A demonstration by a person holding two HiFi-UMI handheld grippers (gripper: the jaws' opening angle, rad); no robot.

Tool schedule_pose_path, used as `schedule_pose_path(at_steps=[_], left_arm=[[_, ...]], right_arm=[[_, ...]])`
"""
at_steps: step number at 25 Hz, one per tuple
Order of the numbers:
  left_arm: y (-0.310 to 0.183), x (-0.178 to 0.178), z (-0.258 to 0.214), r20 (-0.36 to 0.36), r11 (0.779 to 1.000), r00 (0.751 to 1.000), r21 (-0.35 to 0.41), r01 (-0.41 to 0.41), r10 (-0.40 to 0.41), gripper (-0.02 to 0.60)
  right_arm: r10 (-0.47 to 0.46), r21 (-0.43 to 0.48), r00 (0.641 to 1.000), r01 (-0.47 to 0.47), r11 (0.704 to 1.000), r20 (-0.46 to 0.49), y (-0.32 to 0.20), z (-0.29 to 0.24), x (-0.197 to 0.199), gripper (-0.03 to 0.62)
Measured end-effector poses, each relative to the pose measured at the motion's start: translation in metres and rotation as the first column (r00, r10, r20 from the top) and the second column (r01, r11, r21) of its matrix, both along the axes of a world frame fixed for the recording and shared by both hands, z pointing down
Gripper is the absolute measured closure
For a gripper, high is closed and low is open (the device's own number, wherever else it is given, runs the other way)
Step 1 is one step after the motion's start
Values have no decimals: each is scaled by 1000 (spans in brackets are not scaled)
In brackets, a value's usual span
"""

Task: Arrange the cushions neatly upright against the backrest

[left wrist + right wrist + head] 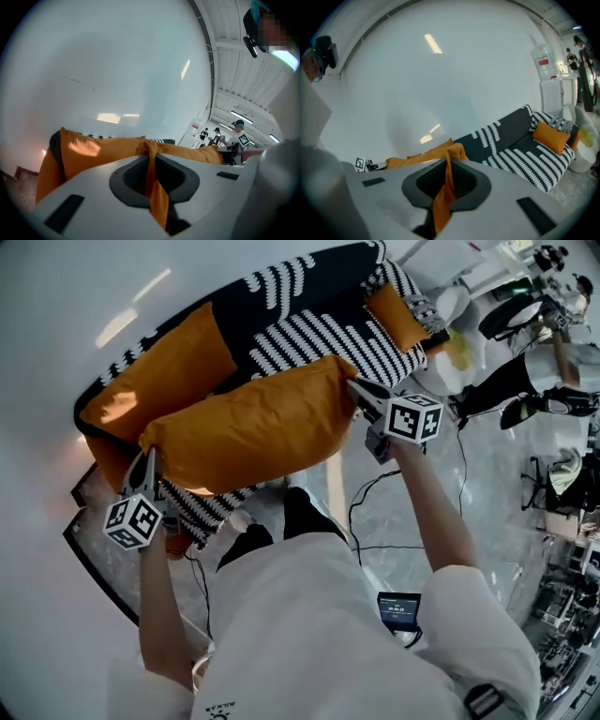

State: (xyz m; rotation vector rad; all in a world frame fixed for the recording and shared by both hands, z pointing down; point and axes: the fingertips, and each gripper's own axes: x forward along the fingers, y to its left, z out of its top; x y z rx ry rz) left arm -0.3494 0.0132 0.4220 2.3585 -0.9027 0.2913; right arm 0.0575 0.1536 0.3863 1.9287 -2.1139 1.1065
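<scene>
Holds the big orange cushion (253, 427) mid-frame in the head view, clear of the sofa (328, 338) and stretched along its near edge. Grips it at both ends, with the left gripper (145, 465) on the lower-left corner and the right gripper (358, 390) on the upper-right corner. In each gripper view, jaws nearly together, pinching only a thin fold of orange cloth.

Long axis from lower left to upper right of the frame, roughly in line with the dark backrest (291, 277). Backrest beyond the cushion, toward the top of the frame, with the striped seat between.

Most likely calls for carrying the cushion away from the body, up the frame, then tipping it so one long edge sits on the seat and the face leans back. Neither hand nearer, one at each end, so best moved together and level.

Leaves a second orange cushion (159, 371) at the upper left, partly behind the held one, and a small orange cushion (396, 315) at the far upper-right end. Some risk of such thin pinches slipping off.
</scene>
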Motion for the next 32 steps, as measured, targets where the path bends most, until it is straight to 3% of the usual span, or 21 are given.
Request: schedule_pose_path(at_steps=[8,16,25,32], left_arm=[[16,71,18,35,999,999,12,-34,33,537],[62,207,31,63,1000,998,4,-11,11,537],[48,307,36,87,999,995,-10,-41,42,537],[43,351,52,96,997,993,-57,-60,66,536]], right_arm=[[34,26,999,-34,999,33,40,22,62,554],[56,30,996,-58,998,71,101,54,190,556],[103,47,993,-106,993,51,90,56,293,554],[173,14,985,-173,985,16,70,57,346,554]])
